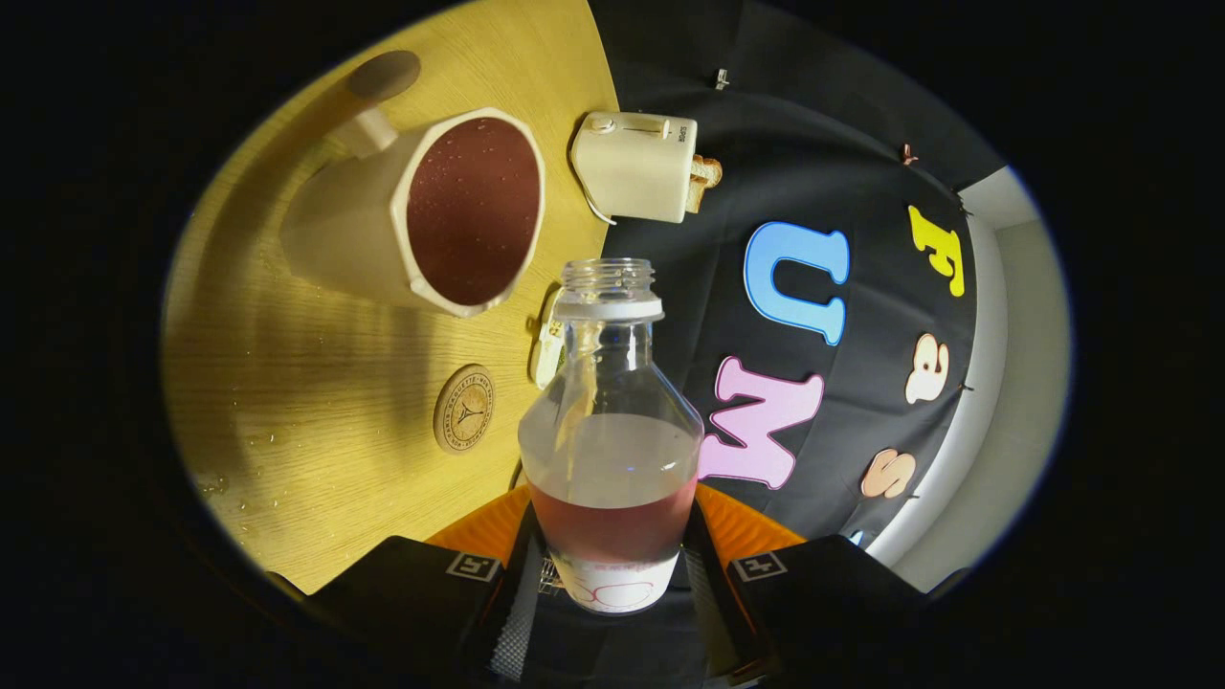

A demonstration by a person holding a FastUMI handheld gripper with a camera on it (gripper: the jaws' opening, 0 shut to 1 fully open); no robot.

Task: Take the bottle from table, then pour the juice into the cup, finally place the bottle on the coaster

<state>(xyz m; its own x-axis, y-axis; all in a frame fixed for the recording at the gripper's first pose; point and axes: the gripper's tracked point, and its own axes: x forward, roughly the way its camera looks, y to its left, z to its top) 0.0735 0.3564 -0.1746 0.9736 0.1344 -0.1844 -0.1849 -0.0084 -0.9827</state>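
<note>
The gripper clamps both fingers on the base of the uncapped bottle, lifted clear of the table with red juice pooled low inside. Just beyond and to one side lies the round coaster, bare, where the bottle has yet to be set. Farther on, the cream cup already holds dark juice, suggesting pouring is largely done. A white clip-like object near the coaster could crowd the placement; a toaster sits at the far edge.
</note>
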